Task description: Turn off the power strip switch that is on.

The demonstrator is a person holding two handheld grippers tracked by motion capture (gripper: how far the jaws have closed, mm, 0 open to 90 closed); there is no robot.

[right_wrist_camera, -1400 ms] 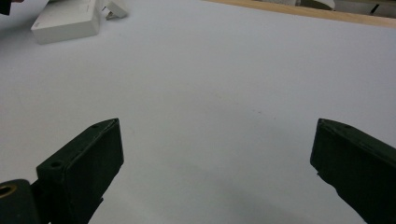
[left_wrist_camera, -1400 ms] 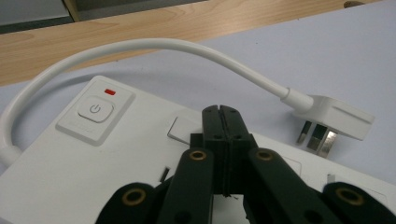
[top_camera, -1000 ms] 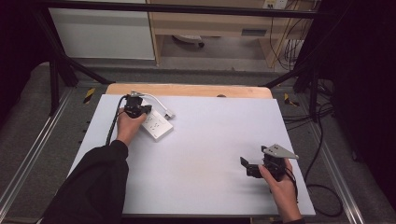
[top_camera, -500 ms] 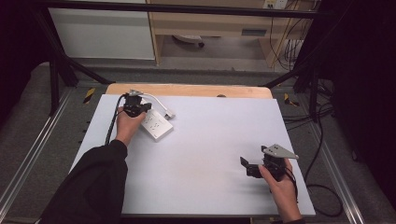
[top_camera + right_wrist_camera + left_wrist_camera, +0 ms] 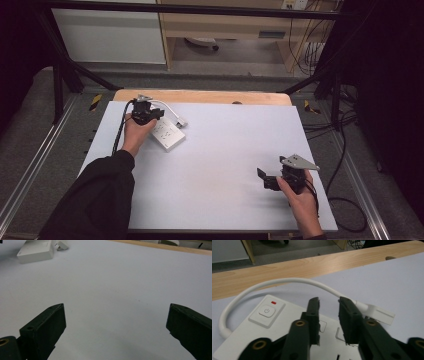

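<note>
My left gripper (image 5: 145, 114) is over the white power strip (image 5: 167, 135), which lies flat on the white table (image 5: 225, 165) near the far left corner, close to the wooden edge (image 5: 200, 97). The power strip is a long flat box. In the high view its long side runs on a slant, from the far left down toward the near right. The end with the power button (image 5: 266, 311) and the little red light (image 5: 273, 302) is the end under my left gripper. A thick white cord (image 5: 287, 281) comes out of that end, bends in a big loop over the table and ends in a flat white plug (image 5: 378, 313) that lies on the table just past the strip, pointing to the right in the high view. My left jaws have just been opening. Now they stand a little apart above the strip's sockets, and nothing is between them. They do not pinch the strip or the cord. My right gripper (image 5: 272, 180) is well away from the strip, at the near right side of the table. Its jaws are spread wide with only bare table between them. In the right gripper view the power strip (image 5: 36, 251) sits far off at the top left.
</note>
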